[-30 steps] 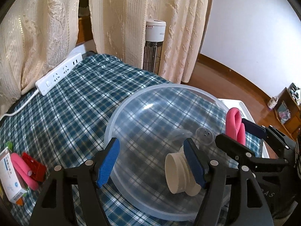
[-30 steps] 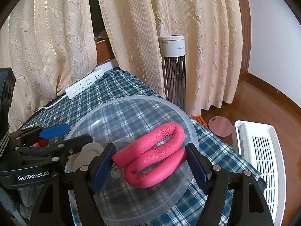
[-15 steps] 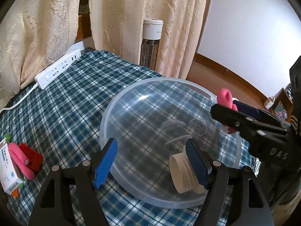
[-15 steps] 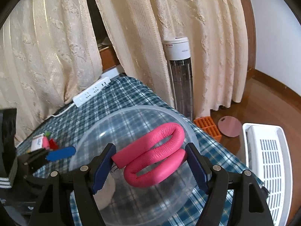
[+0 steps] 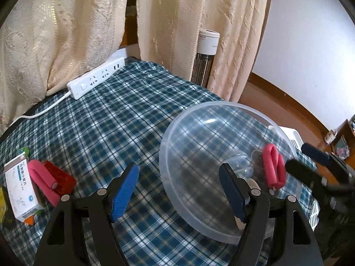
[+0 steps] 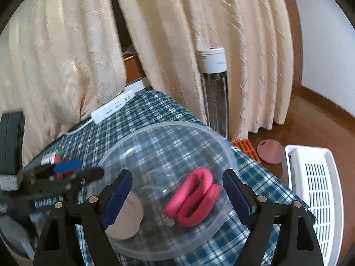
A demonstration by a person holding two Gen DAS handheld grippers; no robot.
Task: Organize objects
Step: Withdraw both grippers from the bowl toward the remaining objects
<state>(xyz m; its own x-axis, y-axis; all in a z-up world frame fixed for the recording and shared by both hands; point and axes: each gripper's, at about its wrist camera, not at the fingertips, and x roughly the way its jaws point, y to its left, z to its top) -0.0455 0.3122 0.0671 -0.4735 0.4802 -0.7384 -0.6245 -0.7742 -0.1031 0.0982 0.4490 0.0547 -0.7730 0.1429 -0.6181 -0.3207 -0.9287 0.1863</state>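
Note:
A clear plastic bowl (image 5: 221,107) (image 6: 168,126) stands on the plaid cloth. Inside it lies a folded pink foam roller (image 6: 193,199) (image 5: 273,168) beside a white cap (image 6: 126,219). My right gripper (image 6: 177,197) hovers over the bowl with its jaws opening; the roller lies between and below the fingers, clear of both pads. My left gripper (image 5: 177,190) is open with nothing in it, at the bowl's left rim. Left of it lie a medicine box (image 5: 20,188), another pink roller (image 5: 42,181) and a red piece (image 5: 60,177).
A white power strip (image 5: 95,82) lies at the cloth's far edge under cream curtains. A tower heater (image 6: 214,88) stands behind the table. On the floor to the right are a white slatted basket (image 6: 315,188), an orange piece (image 6: 246,146) and a pink disc (image 6: 270,150).
The pink roller has left the right gripper's fingers and dropped into the bowl. The left gripper has shifted left, so the bowl now sits to its right.

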